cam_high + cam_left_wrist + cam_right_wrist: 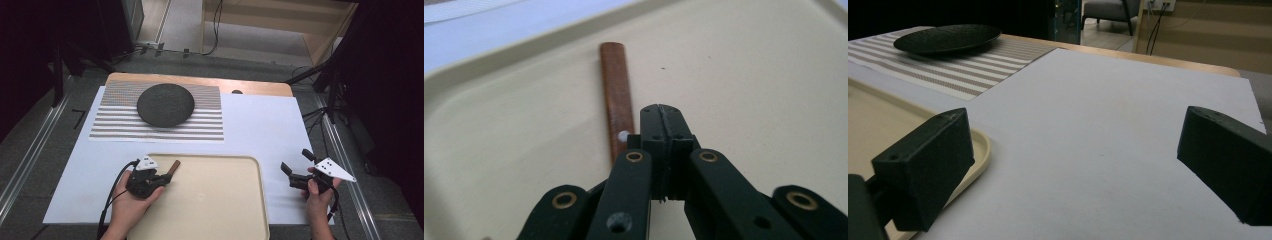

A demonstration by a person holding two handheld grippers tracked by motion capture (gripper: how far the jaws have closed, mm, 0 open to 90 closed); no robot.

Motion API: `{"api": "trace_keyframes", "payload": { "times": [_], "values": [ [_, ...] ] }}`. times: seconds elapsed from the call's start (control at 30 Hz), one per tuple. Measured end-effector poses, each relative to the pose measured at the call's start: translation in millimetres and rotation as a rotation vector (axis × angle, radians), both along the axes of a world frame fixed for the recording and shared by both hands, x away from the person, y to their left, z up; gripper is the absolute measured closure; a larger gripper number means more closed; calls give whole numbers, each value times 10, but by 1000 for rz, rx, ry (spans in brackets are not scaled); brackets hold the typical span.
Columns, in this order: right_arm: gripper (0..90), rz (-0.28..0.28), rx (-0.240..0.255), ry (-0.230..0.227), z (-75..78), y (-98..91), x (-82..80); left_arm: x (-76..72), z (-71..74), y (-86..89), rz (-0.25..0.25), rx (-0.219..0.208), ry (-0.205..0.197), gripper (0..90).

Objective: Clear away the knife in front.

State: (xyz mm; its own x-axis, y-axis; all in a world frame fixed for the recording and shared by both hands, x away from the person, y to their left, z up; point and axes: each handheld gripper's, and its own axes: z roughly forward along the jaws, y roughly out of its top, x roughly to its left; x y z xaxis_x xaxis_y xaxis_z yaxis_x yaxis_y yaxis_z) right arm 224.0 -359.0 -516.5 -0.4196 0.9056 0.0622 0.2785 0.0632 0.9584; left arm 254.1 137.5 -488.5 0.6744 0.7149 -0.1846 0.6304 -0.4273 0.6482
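Note:
A brown wooden handle with a pale rivet lies on the cream tray, near its far left corner. My left gripper rests over the tray's left part, its tip at the handle's near end. In the left gripper view the jaws of the left gripper are pressed together, and the handle runs along their left side and passes under the linkage. I see nothing between them. My right gripper hovers over the white sheet right of the tray, open and empty, jaws wide apart.
A dark round plate sits on a striped placemat at the far left of the table; both show in the right gripper view, plate and mat. White sheet covers the table. Tray rim lies left of the right gripper.

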Motion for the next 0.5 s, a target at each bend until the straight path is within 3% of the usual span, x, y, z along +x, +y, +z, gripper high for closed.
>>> {"api": "trace_keyframes", "payload": {
  "times": [0.17,0.5],
  "values": [
    [2,-4,1,0,-1,-3,-3,67,-47,39,41,68,16,900],
    [2,-4,-2,0,-2,1,2,75,-41,418,85,44,29,900]
  ]
}}
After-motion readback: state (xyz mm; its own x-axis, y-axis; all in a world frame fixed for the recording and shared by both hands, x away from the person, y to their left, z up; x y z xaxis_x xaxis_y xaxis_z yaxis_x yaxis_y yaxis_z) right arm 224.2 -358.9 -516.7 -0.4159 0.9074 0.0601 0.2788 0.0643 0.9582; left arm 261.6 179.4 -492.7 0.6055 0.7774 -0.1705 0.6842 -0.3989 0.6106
